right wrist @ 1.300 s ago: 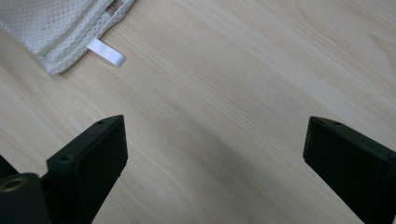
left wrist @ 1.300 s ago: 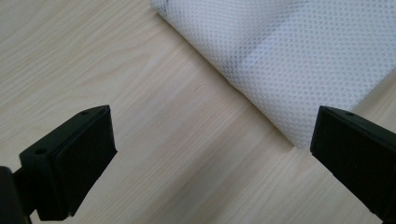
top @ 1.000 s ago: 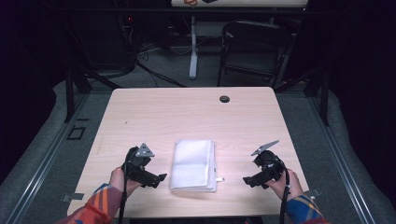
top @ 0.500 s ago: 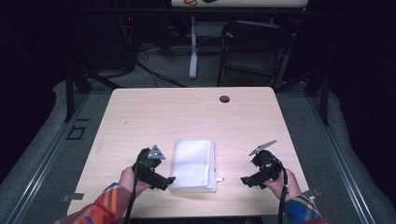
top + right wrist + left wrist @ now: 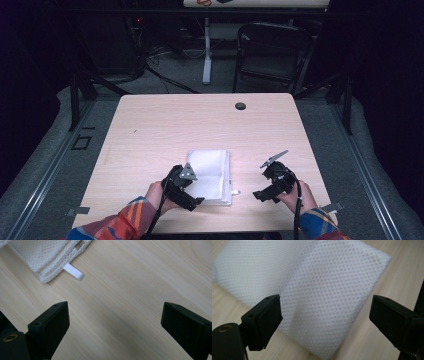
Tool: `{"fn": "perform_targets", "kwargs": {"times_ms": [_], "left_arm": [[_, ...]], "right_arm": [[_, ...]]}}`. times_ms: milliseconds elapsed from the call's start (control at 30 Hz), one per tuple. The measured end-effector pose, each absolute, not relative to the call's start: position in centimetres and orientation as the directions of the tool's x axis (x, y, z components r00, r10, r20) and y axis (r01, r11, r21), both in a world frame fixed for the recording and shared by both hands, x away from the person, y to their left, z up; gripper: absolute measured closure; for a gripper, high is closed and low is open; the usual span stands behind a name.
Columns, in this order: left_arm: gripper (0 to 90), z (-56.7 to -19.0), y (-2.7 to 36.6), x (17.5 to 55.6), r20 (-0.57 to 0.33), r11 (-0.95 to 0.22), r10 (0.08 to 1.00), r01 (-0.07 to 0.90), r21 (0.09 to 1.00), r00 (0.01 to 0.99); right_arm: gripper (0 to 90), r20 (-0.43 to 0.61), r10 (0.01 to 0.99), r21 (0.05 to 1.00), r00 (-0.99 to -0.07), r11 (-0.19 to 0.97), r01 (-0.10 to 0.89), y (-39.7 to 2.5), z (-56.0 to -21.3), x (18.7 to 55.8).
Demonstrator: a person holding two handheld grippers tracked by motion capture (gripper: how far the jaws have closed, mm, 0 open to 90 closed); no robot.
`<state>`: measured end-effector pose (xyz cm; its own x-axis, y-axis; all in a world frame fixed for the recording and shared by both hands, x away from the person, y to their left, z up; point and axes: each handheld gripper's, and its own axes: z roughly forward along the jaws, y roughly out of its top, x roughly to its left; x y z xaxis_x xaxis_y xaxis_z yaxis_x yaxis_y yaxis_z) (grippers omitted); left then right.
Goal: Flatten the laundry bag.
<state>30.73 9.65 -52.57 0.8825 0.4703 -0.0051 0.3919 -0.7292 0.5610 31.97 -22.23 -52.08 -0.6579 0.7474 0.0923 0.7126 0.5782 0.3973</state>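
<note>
A folded white mesh cloth [image 5: 210,175] lies flat near the front middle of the wooden table [image 5: 200,125]. My left gripper [image 5: 192,197] is open at the cloth's near-left corner. In the left gripper view the mesh cloth [image 5: 312,290] spreads between and beyond the wide-apart jaws of the left gripper [image 5: 325,315]. My right gripper [image 5: 260,192] is open over bare wood, to the right of the cloth. In the right gripper view, past the spread jaws of the right gripper [image 5: 115,322], a corner of the cloth [image 5: 45,255] shows with its small white tag [image 5: 73,272].
A small black round cap [image 5: 240,106] sits in the table top near the far edge. Beyond the table stand a dark chair [image 5: 272,50] and a white post [image 5: 206,50] among cables on the floor.
My left gripper has moved right, from beside the cloth onto its near-left corner. The right gripper has barely shifted. The cloth lies as before.
</note>
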Motion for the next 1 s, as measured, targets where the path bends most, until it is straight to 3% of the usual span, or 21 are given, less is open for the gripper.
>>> {"fn": "perform_targets", "kwargs": {"times_ms": [200,333,467,533,733,1000], "left_arm": [[14.7,-53.1,8.4,30.6,0.025,-0.765,0.440,0.360,0.534,0.898],[15.4,-53.9,7.7,30.9,-0.006,-0.774,0.423,0.364,0.517,0.906],[16.4,-54.4,7.1,30.9,0.018,-0.799,0.404,0.343,0.495,0.915],[18.2,-54.9,6.4,30.6,0.071,-0.830,0.384,0.310,0.464,0.921],[29.1,-55.2,6.1,30.3,0.127,-0.849,0.364,0.274,0.451,0.923],[54.1,-55.1,6.3,30.3,0.110,-0.855,0.334,0.252,0.453,0.936]], "right_arm": [[8.0,0.092,0.749,0.394,-0.656,0.577,0.715,-22.1,-52.2,31.9],[8.2,0.093,0.747,0.384,-0.658,0.583,0.716,-22.1,-52.2,31.9],[8.2,0.112,0.750,0.399,-0.652,0.567,0.720,-21.9,-52.4,31.8],[8.3,0.115,0.734,0.383,-0.669,0.588,0.712,-21.8,-52.3,31.8],[9.0,0.111,0.732,0.385,-0.673,0.592,0.708,-21.5,-52.5,31.7],[9.9,0.104,0.712,0.384,-0.694,0.615,0.689,-20.4,-52.6,31.8]]}}
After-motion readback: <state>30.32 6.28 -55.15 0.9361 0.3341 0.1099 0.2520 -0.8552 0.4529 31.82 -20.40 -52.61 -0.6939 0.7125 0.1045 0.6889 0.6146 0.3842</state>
